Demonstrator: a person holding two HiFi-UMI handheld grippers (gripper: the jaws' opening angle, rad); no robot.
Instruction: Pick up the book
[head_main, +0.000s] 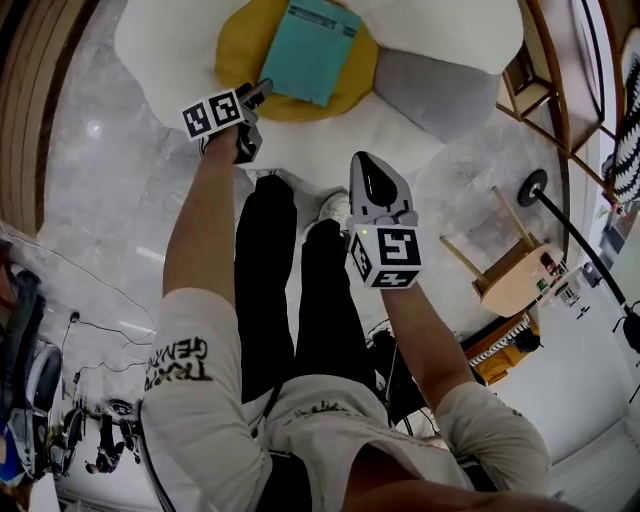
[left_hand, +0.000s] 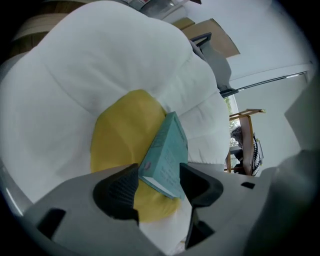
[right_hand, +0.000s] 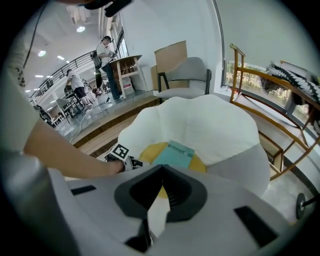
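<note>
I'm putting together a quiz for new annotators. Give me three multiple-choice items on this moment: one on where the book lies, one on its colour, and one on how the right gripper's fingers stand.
1. Where does the book lie?
A. on the floor
B. on the yellow cushion
C. on a wooden stool

2. What colour is the book's cover?
A. red
B. teal
C. black

3. How do the fingers of the right gripper stand?
A. together, with nothing between them
B. wide apart
C. clamped on the book

Answers:
1 B, since the head view shows it flat on the yellow centre of the white seat.
2 B, since the cover is teal in all three views.
3 A, since the right gripper view shows the fingers meeting at their tips, well short of the book.
</note>
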